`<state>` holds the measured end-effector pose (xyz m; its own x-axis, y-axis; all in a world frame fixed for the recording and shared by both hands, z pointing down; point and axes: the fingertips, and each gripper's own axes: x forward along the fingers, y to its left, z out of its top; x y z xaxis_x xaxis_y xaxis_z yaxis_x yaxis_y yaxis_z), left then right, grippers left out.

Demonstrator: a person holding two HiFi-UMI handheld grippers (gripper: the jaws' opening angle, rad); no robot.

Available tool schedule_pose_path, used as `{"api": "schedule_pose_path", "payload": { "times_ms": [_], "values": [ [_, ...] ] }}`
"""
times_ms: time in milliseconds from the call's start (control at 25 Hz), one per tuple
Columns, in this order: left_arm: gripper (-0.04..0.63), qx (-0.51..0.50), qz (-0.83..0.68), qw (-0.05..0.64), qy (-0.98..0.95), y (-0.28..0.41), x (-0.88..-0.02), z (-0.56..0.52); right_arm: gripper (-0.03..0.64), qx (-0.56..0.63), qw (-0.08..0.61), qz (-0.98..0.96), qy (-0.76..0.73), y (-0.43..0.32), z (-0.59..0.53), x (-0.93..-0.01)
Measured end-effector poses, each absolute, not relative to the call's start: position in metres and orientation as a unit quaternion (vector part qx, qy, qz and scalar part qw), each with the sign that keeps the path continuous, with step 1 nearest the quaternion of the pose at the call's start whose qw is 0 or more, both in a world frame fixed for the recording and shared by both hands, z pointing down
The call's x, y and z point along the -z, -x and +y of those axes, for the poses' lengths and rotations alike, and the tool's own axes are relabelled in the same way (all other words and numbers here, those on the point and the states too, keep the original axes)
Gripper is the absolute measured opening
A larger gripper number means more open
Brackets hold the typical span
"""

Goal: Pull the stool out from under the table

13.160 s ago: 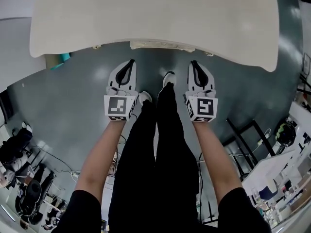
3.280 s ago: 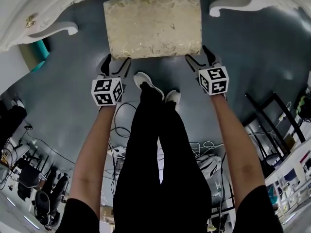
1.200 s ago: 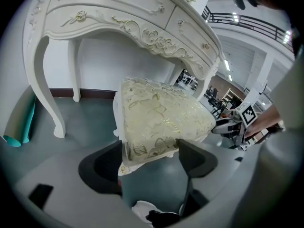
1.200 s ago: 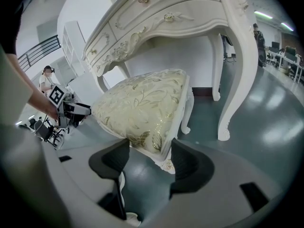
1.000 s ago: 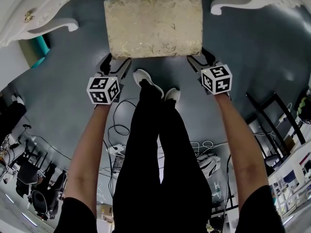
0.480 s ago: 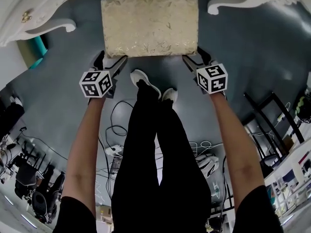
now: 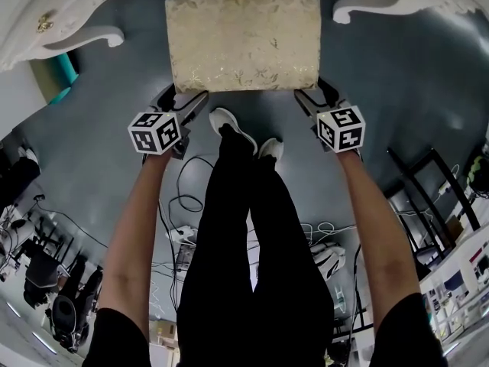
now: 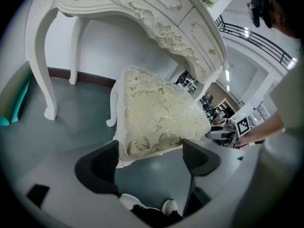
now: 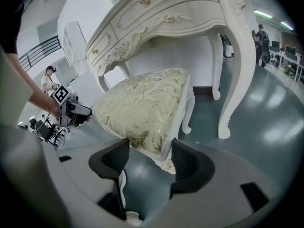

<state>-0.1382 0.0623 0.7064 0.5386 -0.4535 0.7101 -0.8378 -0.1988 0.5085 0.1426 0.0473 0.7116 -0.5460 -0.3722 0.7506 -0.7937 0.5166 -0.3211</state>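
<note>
The rectangular cream stool [image 7: 243,40], with a gold leaf-patterned cushion and white carved legs, stands on the grey floor [image 7: 397,82] just in front of the ornate white wooden table [image 7: 76,6]. The right gripper [image 7: 313,92] is clamped on its near right corner. The left gripper [image 7: 182,98] has just been opening its jaws, which now stand wide with the near left corner between them, not pinched.

Cream stool [image 7: 243,40] w/ gold leaf print, upright, mostly out from under white table [image 7: 76,6].
</note>
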Motion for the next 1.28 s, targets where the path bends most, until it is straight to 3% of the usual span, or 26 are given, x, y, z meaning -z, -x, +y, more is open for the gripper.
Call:
{"api": "schedule_pose_path", "payload": {
  "times_ms": [1280],
  "values": [
    [0.425,-0.269,-0.429,0.466,-0.725,0.119,-0.712,0.183,0.287,-0.328,0.350,-0.824,-0.301,-0.158,0.131,-0.715]
  ]
}}
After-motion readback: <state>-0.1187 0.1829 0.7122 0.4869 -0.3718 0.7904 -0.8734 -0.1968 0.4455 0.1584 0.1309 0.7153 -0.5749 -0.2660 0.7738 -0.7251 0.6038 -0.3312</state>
